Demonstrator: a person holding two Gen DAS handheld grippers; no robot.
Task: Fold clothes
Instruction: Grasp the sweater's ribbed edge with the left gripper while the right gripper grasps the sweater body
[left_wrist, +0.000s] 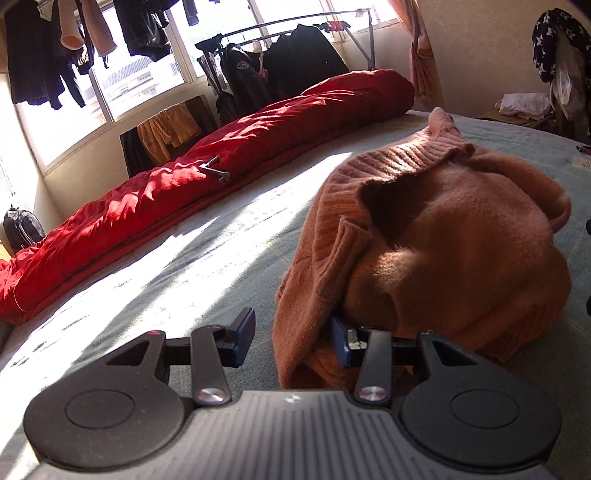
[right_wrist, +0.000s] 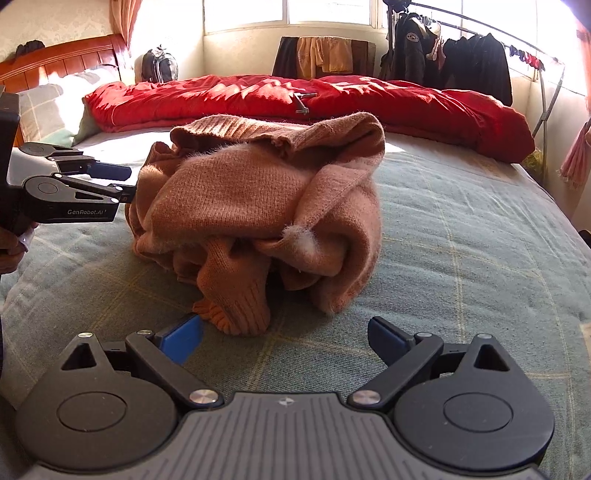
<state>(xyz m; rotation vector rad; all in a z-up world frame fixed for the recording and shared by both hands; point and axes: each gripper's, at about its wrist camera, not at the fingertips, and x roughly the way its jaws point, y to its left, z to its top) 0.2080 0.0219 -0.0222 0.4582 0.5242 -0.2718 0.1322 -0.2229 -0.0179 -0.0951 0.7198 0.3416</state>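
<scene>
An orange-pink knit sweater (left_wrist: 443, 229) lies crumpled in a heap on the grey-green bedsheet (left_wrist: 207, 266). My left gripper (left_wrist: 291, 338) is open, with a fold of the sweater's edge hanging between its fingers; the right finger is partly tucked under the knit. In the right wrist view the sweater (right_wrist: 258, 206) sits mid-bed, and the left gripper (right_wrist: 131, 182) reaches its left side. My right gripper (right_wrist: 284, 339) is wide open and empty, just in front of a ribbed sleeve cuff (right_wrist: 236, 310) that lies on the sheet.
A rolled red quilt (right_wrist: 295, 99) runs along the far side of the bed (right_wrist: 461, 258). A clothes rack with dark jackets (right_wrist: 461, 62) stands by the window. A wooden headboard (right_wrist: 62, 66) and pillow are at the left.
</scene>
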